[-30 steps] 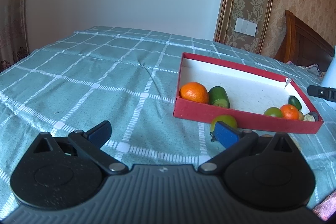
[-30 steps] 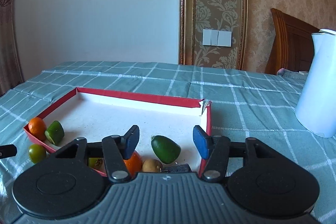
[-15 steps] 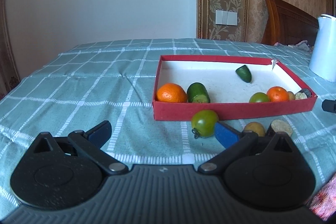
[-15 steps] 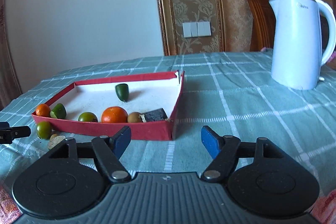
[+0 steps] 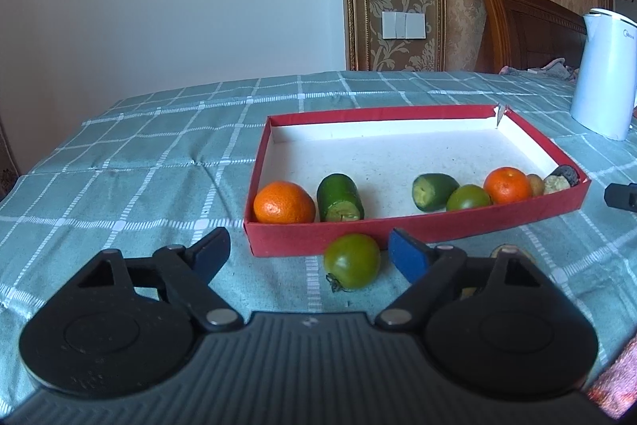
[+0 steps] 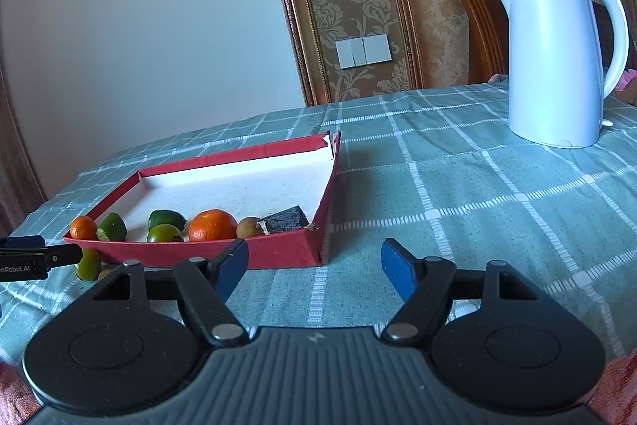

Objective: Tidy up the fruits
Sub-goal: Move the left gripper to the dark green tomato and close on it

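A red box (image 5: 414, 232) (image 6: 278, 249) with a white floor lies on the checked cloth. In it are two oranges (image 5: 284, 202) (image 5: 507, 185), two green cucumber pieces (image 5: 340, 197) (image 5: 434, 192), a green tomato (image 5: 467, 198) and small brown and dark pieces (image 5: 557, 180). A green tomato (image 5: 352, 259) lies on the cloth outside the box's front wall, between the fingers of my left gripper (image 5: 306, 251), which is open and empty. My right gripper (image 6: 314, 263) is open and empty over the cloth, right of the box's corner. Its tip shows in the left wrist view (image 5: 621, 196).
A white electric kettle (image 6: 557, 54) (image 5: 601, 74) stands on the cloth to the right of the box. A wooden headboard (image 5: 529, 26) and a wall with a switch plate (image 5: 404, 24) are behind the table. Small brownish fruits (image 6: 105, 271) lie by the outside tomato (image 6: 88, 264).
Both grippers have swung; the left now faces the box squarely with the outside tomato between its fingers. The right has pulled back to the right of the box, kettle closer. Both stay open.
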Tool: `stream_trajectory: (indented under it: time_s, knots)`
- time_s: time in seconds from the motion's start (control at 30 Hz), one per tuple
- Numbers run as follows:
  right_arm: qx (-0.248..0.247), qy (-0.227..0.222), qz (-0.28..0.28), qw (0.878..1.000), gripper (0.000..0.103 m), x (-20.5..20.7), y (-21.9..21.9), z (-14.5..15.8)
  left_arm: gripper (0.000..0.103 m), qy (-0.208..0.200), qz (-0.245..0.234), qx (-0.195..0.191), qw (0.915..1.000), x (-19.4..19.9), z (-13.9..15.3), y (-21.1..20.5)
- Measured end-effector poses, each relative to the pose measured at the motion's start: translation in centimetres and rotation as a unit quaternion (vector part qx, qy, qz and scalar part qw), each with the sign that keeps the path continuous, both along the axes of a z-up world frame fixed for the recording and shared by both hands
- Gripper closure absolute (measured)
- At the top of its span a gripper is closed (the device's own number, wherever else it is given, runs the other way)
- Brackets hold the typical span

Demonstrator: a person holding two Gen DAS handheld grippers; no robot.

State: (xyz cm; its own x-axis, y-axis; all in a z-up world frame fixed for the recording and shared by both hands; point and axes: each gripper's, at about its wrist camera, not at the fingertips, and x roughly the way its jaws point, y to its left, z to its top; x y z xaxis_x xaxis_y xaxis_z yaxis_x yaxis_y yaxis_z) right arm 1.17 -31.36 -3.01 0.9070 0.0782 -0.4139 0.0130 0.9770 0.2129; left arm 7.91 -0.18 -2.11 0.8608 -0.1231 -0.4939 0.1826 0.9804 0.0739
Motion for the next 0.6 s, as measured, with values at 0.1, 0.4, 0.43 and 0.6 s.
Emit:
stream_trajectory:
  time_s: [0.1,0.4,0.43,0.6]
  knots:
    - [0.003,-0.001,0.001,1.0,0.03,0.0,-0.1,0.0,0.028,0.015,-0.005,-0.002,0.9999,0.8,-0.4,-0.1]
    - [0.007,-0.001,0.002,1.0,0.03,0.0,-0.2,-0.1,0.027,0.025,-0.034,-0.009,0.9991,1.1,-0.9,-0.6]
    - [0.007,-0.001,0.002,1.0,0.03,0.0,-0.2,-0.1,0.027,0.027,-0.033,-0.009,0.999,1.3,-0.9,-0.6]
    - [0.012,-0.002,0.001,1.0,0.03,0.0,-0.3,-0.1,0.028,0.042,-0.034,-0.016,0.9984,1.9,-1.2,-0.5]
